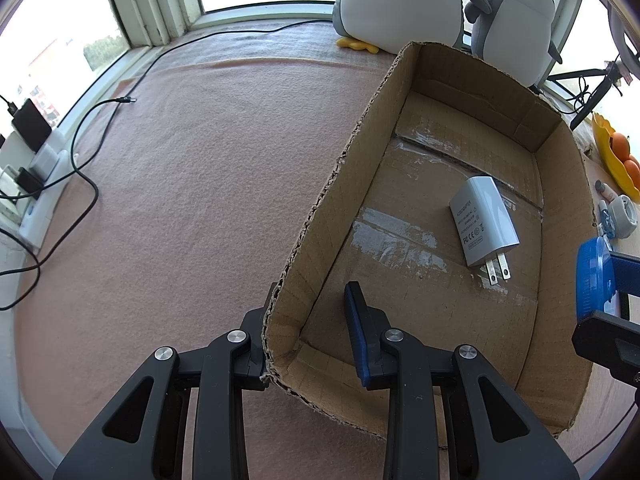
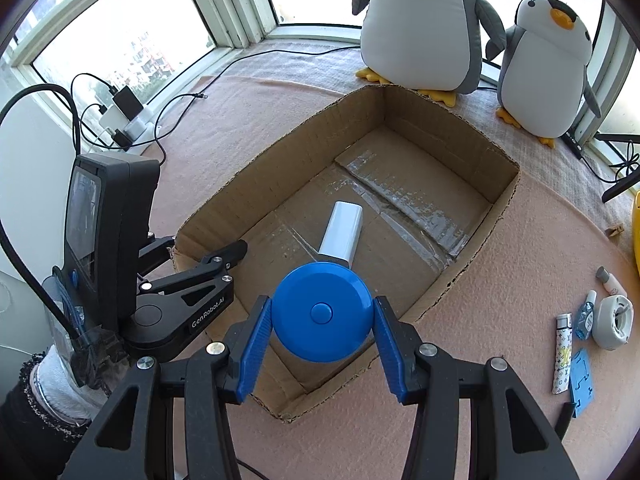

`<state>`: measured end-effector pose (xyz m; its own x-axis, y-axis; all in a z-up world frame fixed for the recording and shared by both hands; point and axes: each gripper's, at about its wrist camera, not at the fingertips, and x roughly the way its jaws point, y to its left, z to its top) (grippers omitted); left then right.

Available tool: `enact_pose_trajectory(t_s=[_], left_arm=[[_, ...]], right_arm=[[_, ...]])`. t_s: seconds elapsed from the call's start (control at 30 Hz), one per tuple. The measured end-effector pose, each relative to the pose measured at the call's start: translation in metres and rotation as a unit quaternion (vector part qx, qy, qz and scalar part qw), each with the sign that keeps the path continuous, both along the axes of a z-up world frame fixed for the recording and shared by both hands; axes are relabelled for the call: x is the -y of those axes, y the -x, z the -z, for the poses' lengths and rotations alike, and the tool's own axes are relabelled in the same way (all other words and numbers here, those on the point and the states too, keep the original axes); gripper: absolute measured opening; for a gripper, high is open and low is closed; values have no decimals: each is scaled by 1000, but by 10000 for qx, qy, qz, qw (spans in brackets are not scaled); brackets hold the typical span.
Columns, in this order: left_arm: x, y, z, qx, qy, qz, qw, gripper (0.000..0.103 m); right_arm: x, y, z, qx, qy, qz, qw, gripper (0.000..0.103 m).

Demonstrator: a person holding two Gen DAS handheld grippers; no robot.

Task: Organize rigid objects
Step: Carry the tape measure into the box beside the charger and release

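Note:
An open cardboard box (image 1: pixel 362 128) (image 2: pixel 496 152) sits on the pink cloth. A white plug adapter (image 1: pixel 484 220) (image 2: pixel 342 232) lies flat on its floor. My left gripper (image 1: pixel 308 308) (image 2: pixel 208 256) is shut on the box's near-left wall, one finger outside and the blue-padded finger (image 1: pixel 358 320) inside. My right gripper (image 2: pixel 322 312) is shut on a round blue disc (image 2: pixel 320 316) (image 1: pixel 594 276) with a centre button. It holds the disc in the air over the near end of the box, flat face towards the camera.
Two plush penguins (image 2: pixel 424 20) (image 2: pixel 548 64) stand behind the box by the window. A power strip with chargers and black cables (image 2: pixel 128 116) (image 1: pixel 36 152) lies left. Right of the box lie a lighter (image 2: pixel 562 356), a white round case (image 2: pixel 614 320), a blue card (image 2: pixel 582 384) and a yellow fruit bowl (image 1: pixel 616 160).

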<state>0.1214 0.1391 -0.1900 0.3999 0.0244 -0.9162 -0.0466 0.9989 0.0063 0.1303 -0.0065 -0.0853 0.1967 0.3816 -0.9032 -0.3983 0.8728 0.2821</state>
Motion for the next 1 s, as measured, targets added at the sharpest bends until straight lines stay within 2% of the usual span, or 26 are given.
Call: enact_pose_trajectory(t_s=[0.23,0.33,0.53,0.87,1.0], left_arm=[[0,0,0,1,0,0,10000,29],[0,0,0,3,-8,6,10000,29],[-2,0,0,2,2,-3,10000,29],[-3,-1,0,5,-12,9,10000,29],[-3,-1,0,6,-10,10,10000,29]], right_arm=[[0,1,2,10,-28,-21,10000,47],[-2,2,0,51,-35,-50,10000,55],[3,7,-4,151,-66,43,9999,56],[57,20,-17,283,-501,545,9969,56],[80,27,-18,341,-497,602,9964,56]])
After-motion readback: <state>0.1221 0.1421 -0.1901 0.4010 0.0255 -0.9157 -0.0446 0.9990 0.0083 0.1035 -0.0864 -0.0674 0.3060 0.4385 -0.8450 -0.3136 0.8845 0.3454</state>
